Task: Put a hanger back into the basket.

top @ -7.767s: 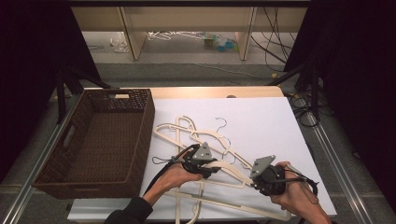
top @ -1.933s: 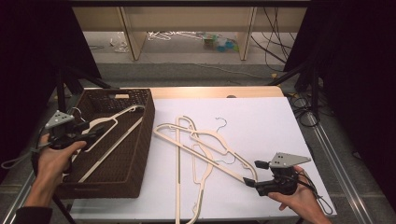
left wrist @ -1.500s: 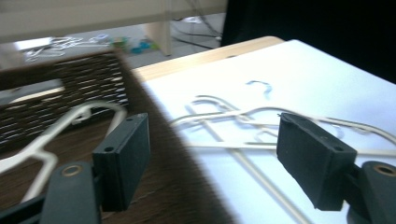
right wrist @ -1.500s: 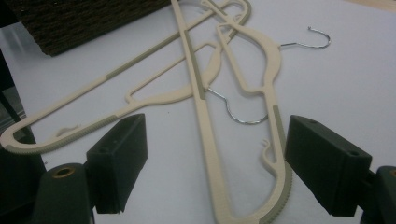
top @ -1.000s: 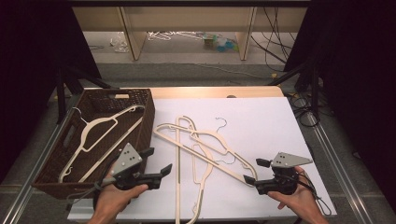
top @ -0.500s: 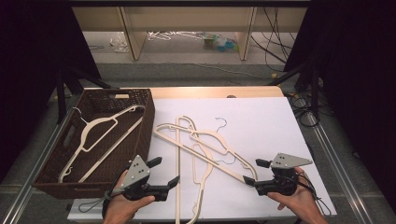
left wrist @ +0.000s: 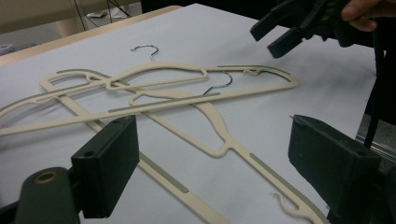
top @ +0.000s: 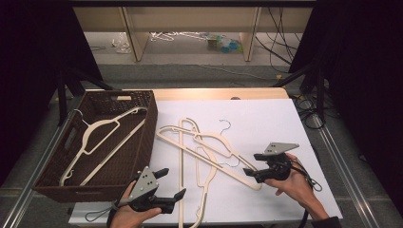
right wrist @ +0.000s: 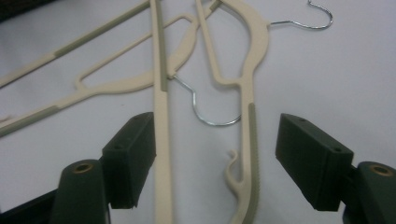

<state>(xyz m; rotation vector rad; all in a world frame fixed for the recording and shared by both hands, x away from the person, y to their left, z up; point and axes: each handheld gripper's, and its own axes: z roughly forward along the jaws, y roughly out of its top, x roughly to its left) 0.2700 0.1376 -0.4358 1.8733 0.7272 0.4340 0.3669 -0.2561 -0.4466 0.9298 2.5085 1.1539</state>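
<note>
Two cream hangers lie crossed on the white table top (top: 266, 118): one (top: 209, 154) runs slantwise, the other (top: 197, 175) points toward the front edge. A third hanger (top: 102, 137) lies in the brown wicker basket (top: 148, 137) at the left. My right gripper (top: 250, 164) (right wrist: 215, 154) hovers over the slanted hanger's right end. Its jaws have just been closing and stand open, with two hanger arms (right wrist: 161, 163) between them untouched. My left gripper (top: 175, 183) (left wrist: 212, 154) is open near the front edge, just left of the long hanger's lower end (left wrist: 261, 163).
The basket fills the table's left side. A bare wooden strip (top: 223, 93) runs along the far edge. Cables (top: 309, 107) trail at the right. Behind the table are shelf legs (top: 133, 33) and floor clutter (top: 223, 42).
My left gripper has moved from beside the basket to the right along the front edge and sunk lower. My right gripper has shifted left over the hanger's end.
</note>
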